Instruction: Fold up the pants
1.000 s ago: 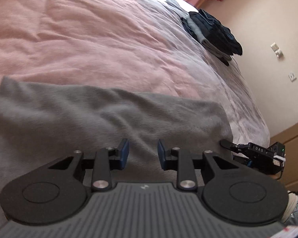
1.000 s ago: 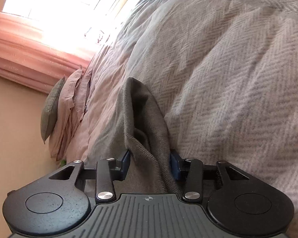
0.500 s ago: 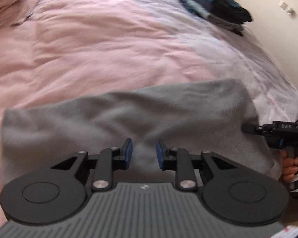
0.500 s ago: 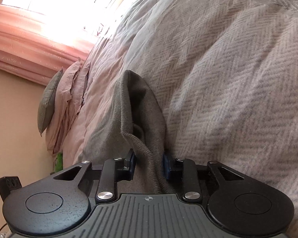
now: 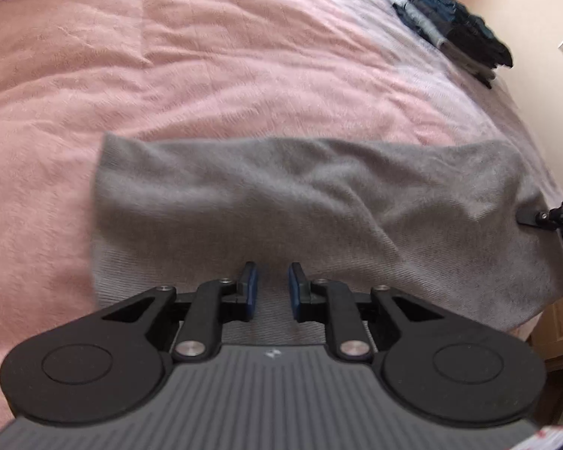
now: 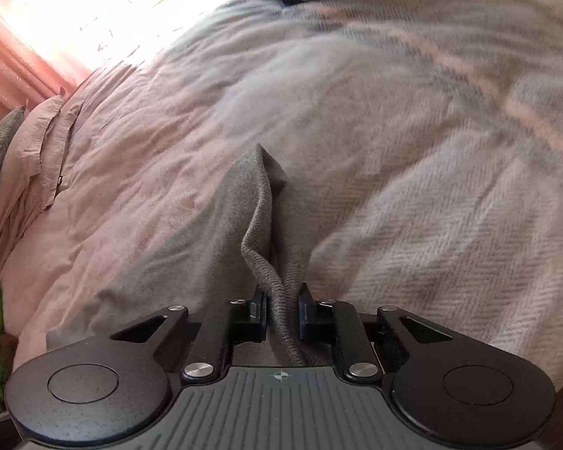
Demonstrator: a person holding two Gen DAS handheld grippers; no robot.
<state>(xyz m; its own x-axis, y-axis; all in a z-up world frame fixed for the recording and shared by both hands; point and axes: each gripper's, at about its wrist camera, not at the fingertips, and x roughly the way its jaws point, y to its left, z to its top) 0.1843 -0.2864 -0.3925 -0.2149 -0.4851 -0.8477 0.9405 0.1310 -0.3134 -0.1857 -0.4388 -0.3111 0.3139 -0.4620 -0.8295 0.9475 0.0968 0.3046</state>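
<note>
I have the right hand-held gripper (image 6: 282, 313), jaws just closing, pinching the grey pants (image 5: 281, 202) at one end on the bed (image 5: 206, 56). My left hand-held gripper (image 5: 272, 287), also closing, pinches nothing yet; next it needs an edge before folding over.

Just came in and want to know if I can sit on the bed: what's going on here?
A person with a two-finger gripper in each hand is folding grey pants spread on the pink bedcover. The right gripper has just closed on the ribbed edge of one end, bunched between its pads. The left gripper has been narrowing over the near edge, with cloth between its pads, though a grip is unclear. A pile of dark clothes sits at the far corner.
</note>
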